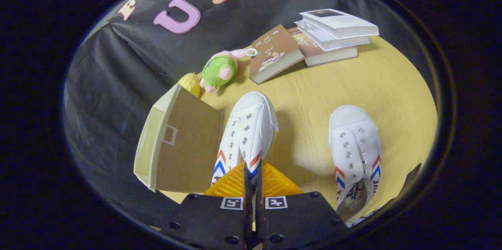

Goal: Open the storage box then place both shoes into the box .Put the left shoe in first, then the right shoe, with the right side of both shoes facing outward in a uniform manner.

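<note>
The jaws are pinching 1 shoe (246,132) by its heel edge, lifting it just right of the box (180,140); shoe 2 (355,144) is lying farther right on the worktop (313,93).

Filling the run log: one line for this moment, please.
gripper: shut on left shoe, lifted beside box | storage box: lid open | right shoe: on table | stage: left shoe going in
</note>
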`<state>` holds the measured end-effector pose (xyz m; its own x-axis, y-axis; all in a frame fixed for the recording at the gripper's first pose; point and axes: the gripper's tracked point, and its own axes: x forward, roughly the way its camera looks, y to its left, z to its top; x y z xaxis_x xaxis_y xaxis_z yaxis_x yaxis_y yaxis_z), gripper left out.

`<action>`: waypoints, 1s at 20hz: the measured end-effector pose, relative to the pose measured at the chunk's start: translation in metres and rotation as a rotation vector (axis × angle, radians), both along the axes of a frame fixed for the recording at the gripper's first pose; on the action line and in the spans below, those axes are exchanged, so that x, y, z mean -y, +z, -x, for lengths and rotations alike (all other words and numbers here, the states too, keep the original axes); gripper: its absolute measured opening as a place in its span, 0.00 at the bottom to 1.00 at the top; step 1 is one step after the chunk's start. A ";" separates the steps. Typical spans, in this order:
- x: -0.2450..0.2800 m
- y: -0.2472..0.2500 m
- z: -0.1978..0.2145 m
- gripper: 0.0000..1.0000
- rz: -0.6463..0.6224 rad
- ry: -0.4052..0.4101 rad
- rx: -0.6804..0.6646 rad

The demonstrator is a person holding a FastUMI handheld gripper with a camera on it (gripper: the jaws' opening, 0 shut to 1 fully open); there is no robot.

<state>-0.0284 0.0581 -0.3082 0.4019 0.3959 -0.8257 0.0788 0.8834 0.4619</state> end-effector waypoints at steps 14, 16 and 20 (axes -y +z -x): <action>-0.111 0.108 -0.049 0.06 -0.063 0.062 0.176; -0.135 0.108 -0.048 0.06 -0.073 0.092 0.173; -0.177 0.100 -0.043 0.06 -0.071 0.136 0.159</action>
<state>0.0144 0.2348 -0.2081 0.4639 0.5104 -0.7241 -0.1179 0.8456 0.5206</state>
